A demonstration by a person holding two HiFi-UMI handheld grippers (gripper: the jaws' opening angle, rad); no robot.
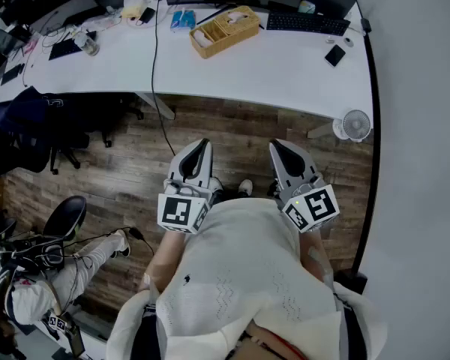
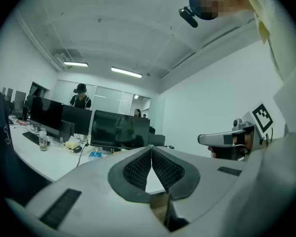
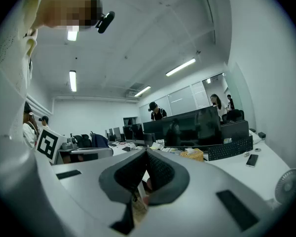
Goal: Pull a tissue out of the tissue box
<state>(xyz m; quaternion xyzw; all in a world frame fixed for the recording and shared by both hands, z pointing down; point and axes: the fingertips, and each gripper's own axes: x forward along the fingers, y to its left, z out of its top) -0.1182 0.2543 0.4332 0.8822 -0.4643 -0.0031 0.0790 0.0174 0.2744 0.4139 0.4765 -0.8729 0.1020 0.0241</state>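
Observation:
The tissue box (image 1: 223, 30) is a tan woven box with white tissue showing at its top, on the far white desk (image 1: 285, 73). In the right gripper view the tissue box (image 3: 193, 154) appears small, just right of the jaws. I hold both grippers close to my chest, well short of the desk, over the wooden floor. My left gripper (image 1: 202, 144) and right gripper (image 1: 277, 145) point toward the desk, each with its jaws closed together and nothing between them. The same shows for the left gripper (image 2: 151, 148) and the right gripper (image 3: 147, 152) in their own views.
A keyboard (image 1: 306, 22), a phone (image 1: 334, 55), a blue packet (image 1: 181, 19) and monitors (image 3: 197, 127) share the desk. A small fan (image 1: 355, 124) stands at its right end. A cable (image 1: 159, 88) hangs to the floor. A person (image 1: 30, 283) and office chairs (image 1: 64, 217) are at lower left.

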